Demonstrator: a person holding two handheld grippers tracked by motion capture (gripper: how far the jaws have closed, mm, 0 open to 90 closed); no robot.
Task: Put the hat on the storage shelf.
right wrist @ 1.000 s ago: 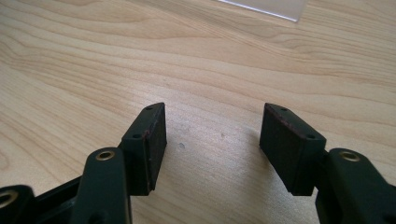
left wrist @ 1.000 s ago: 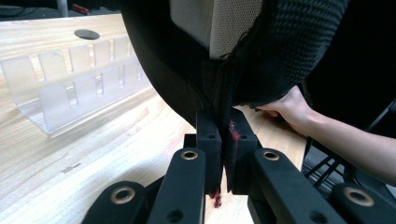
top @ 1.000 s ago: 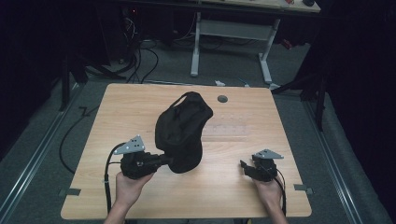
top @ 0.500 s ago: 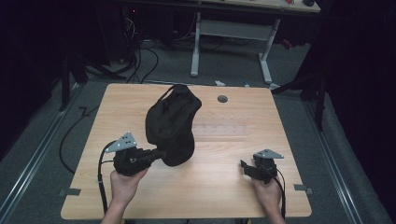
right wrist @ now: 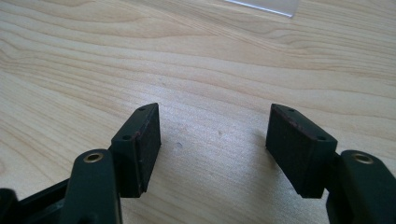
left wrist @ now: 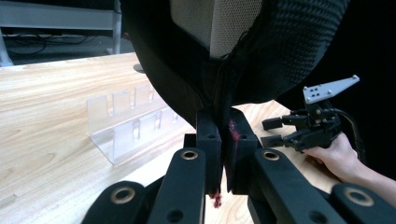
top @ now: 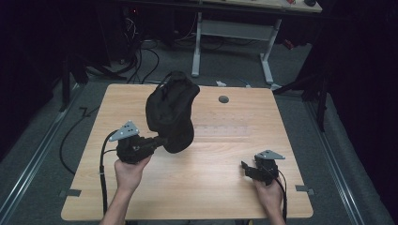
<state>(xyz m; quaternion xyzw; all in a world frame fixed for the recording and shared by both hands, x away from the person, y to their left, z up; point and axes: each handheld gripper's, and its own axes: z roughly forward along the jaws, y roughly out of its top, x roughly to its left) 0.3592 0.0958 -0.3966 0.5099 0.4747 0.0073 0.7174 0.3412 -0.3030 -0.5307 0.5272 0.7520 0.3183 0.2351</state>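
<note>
**Inspector:** Two grippers on record. State the left gripper [top: 162, 140] first.

**Assistant:** Its jaws are pressed together on a fold of the black bag [top: 170, 111], pinched at the bag's lower edge. The bag rises directly above and ahead of the jaws, clear of the desk [top: 216, 187] apart from what the grip hides. In the left gripper view the fabric [left wrist: 233, 51] fills the space above the jaw tips, with a pale mesh panel [left wrist: 215, 23] showing over them.

**Inspector:** Anything beside those jaws?

**Assistant:** A clear plastic rack [left wrist: 128, 123] lies on the desk to the left of them, apart from the bag.

**Inspector:** And the right gripper [top: 245, 168]?

**Assistant:** Jaws spread wide, having just been opening, nothing between them. Bare wood lies under the gap in the right gripper view. It sits low over the desk, well apart from the bag.
</note>
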